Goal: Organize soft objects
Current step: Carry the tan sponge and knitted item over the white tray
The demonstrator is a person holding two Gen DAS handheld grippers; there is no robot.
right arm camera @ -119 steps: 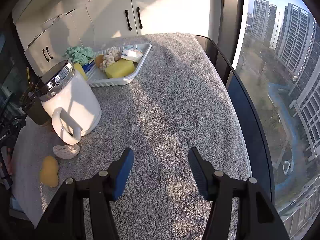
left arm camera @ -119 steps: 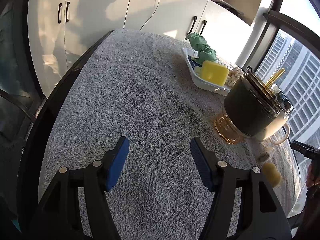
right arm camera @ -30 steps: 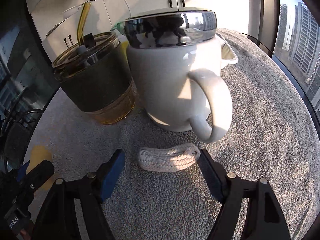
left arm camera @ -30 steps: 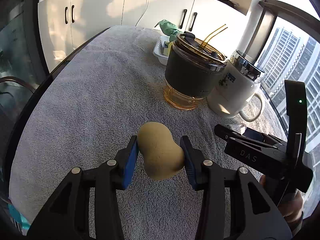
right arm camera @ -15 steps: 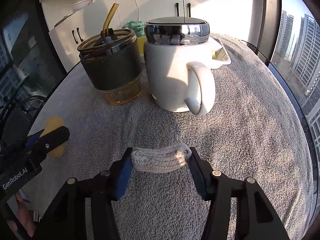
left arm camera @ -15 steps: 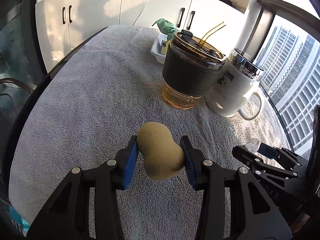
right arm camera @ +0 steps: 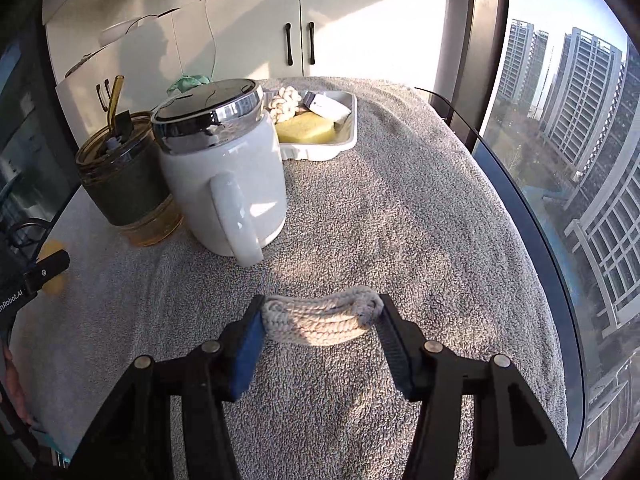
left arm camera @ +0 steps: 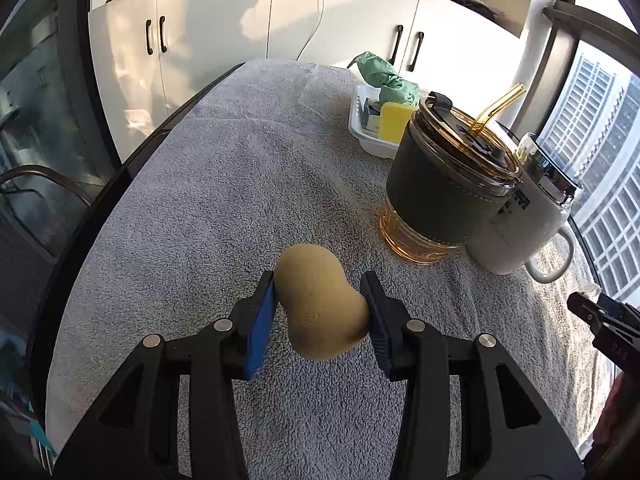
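Observation:
My left gripper is shut on a tan pear-shaped sponge, held above the grey towel. My right gripper is shut on a cream braided rope piece, squeezed end to end and lifted off the towel. A white tray stands at the far end with a yellow sponge, a knotted rope and a white packet; the tray shows in the left wrist view too, with a green cloth at its far side.
A dark-sleeved amber tumbler with a straw and a white lidded mug stand side by side between the grippers and the tray. The grey towel covers the table. Window glass runs along the right edge, white cabinets behind.
My right gripper closed on the rope piece, lifted it and drew back from the mug. The left gripper moved with the sponge still in it, so tumbler and mug sit further right.

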